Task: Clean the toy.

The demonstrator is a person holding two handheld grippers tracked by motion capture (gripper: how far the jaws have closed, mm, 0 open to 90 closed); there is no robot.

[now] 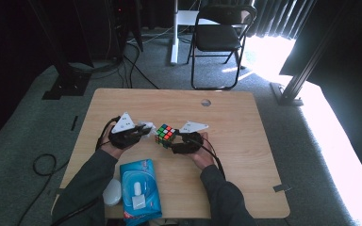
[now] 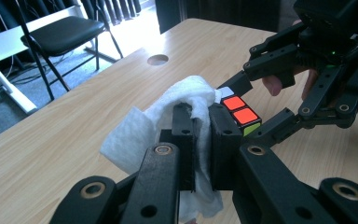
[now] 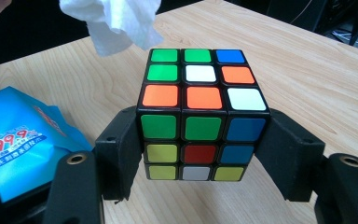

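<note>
A scrambled Rubik's cube (image 1: 165, 134) (image 3: 200, 114) is held just above the wooden table (image 1: 235, 122), clamped between the jaws of my right gripper (image 1: 173, 141) (image 3: 200, 154). My left gripper (image 1: 146, 131) (image 2: 200, 140) is shut on a crumpled white wipe (image 1: 144, 127) (image 2: 168, 116). The wipe (image 3: 116, 21) hangs right beside the cube's far side, close to touching it. From the left gripper view the cube (image 2: 240, 114) peeks out behind the wipe, with the right gripper (image 2: 261, 107) around it.
A blue pack of wet wipes (image 1: 139, 188) (image 3: 14, 144) lies near the table's front edge, with a white round object (image 1: 112, 192) to its left. A cable hole (image 1: 206, 102) sits at the table's far side. A black folding chair (image 1: 219, 37) stands beyond.
</note>
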